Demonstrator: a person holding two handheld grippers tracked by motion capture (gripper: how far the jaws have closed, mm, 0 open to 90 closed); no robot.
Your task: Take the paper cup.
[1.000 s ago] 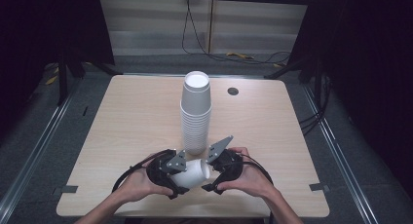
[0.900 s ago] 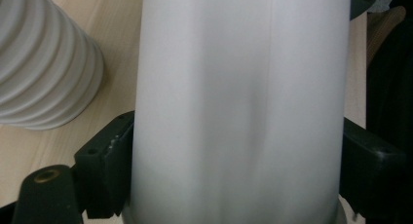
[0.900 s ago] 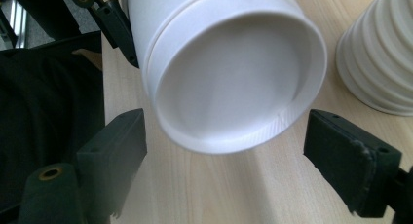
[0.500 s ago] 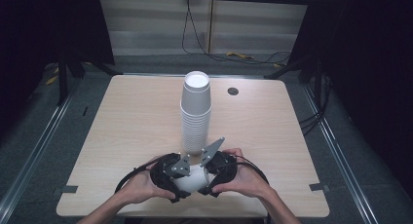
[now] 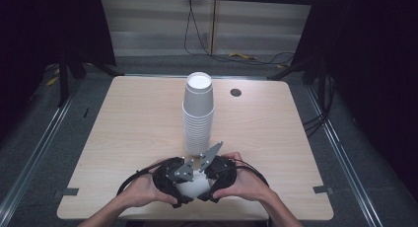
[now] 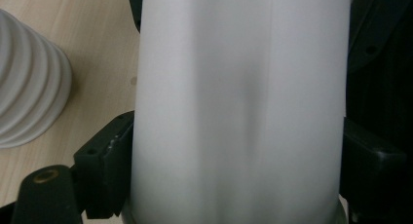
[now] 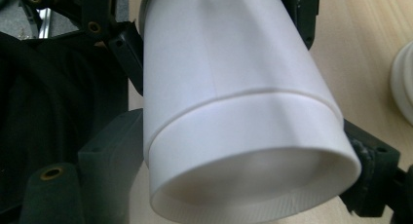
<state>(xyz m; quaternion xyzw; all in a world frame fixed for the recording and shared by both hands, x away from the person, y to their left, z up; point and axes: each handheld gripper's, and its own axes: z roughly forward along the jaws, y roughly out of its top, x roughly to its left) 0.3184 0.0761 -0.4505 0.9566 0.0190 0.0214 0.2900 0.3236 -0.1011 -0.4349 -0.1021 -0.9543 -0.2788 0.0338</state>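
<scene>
Two nested white paper cups (image 5: 193,185) lie on their side at the near edge of the table (image 5: 123,123), at 6 o'clock in the high view, caught between both grippers. In the right gripper view the outer cup (image 7: 253,156) sleeves the inner cup (image 7: 214,58), its rim line crossing the wall partway up, and its base faces the camera at 6 o'clock.

The left gripper (image 5: 172,180) sits at 9 o'clock of the cups, clamped on them: in the left gripper view its black jaws press the white wall (image 6: 238,107) from both sides, at 8 and 4 o'clock of the frame. The right gripper (image 5: 217,175) sits at 3 o'clock of the cups, and in its own view its jaws bear on the outer cup at 8 and 4 o'clock, so it too is clamped on the cups. The person's left hand (image 5: 140,190) and right hand (image 5: 246,182) wrap the gripper bodies, forearms coming in from 6 o'clock.

Just beyond the grippers, at 12 o'clock from them, stands a tall stack of cups (image 5: 198,113), upright near the table's middle; its ribbed side shows at 9 o'clock in the left gripper view (image 6: 29,87). A small dark hole (image 5: 235,92) lies in the tabletop at 1 o'clock of the stack, well apart from it
</scene>
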